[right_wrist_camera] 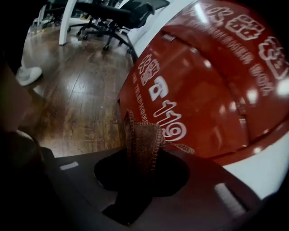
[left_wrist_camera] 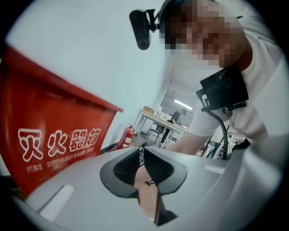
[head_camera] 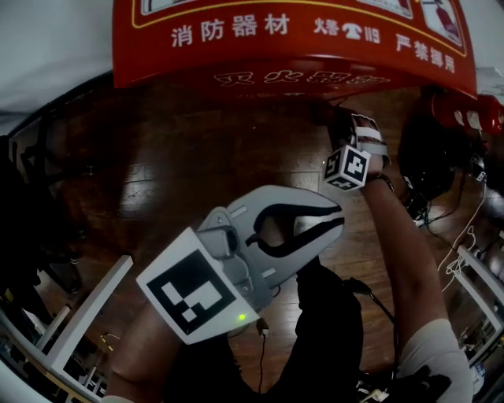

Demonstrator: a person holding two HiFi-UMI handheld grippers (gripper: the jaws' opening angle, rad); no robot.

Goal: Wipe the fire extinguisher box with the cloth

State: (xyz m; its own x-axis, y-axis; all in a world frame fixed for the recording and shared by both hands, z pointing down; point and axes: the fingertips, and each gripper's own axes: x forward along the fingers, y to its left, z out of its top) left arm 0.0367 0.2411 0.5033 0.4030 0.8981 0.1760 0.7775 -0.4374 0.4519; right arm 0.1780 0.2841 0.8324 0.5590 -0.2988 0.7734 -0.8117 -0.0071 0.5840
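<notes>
The red fire extinguisher box (head_camera: 291,39) with white lettering fills the top of the head view. In the right gripper view its front face (right_wrist_camera: 203,81) is close ahead. My right gripper (right_wrist_camera: 143,151) is shut on a brown cloth (right_wrist_camera: 143,137), whose fold sticks up between the jaws right next to the box's front. In the head view the right gripper (head_camera: 340,118) sits low against the box's front. My left gripper (head_camera: 340,216) hovers mid-air over the floor, away from the box, jaws together with nothing in them. In its own view the left gripper (left_wrist_camera: 141,151) points up past the box (left_wrist_camera: 49,140).
Dark wooden floor (head_camera: 197,165) lies below the box. A red fire extinguisher (head_camera: 465,110) and black cables (head_camera: 441,205) are at the right. White table legs (head_camera: 87,315) stand at the lower left. Office chairs (right_wrist_camera: 108,13) are further off.
</notes>
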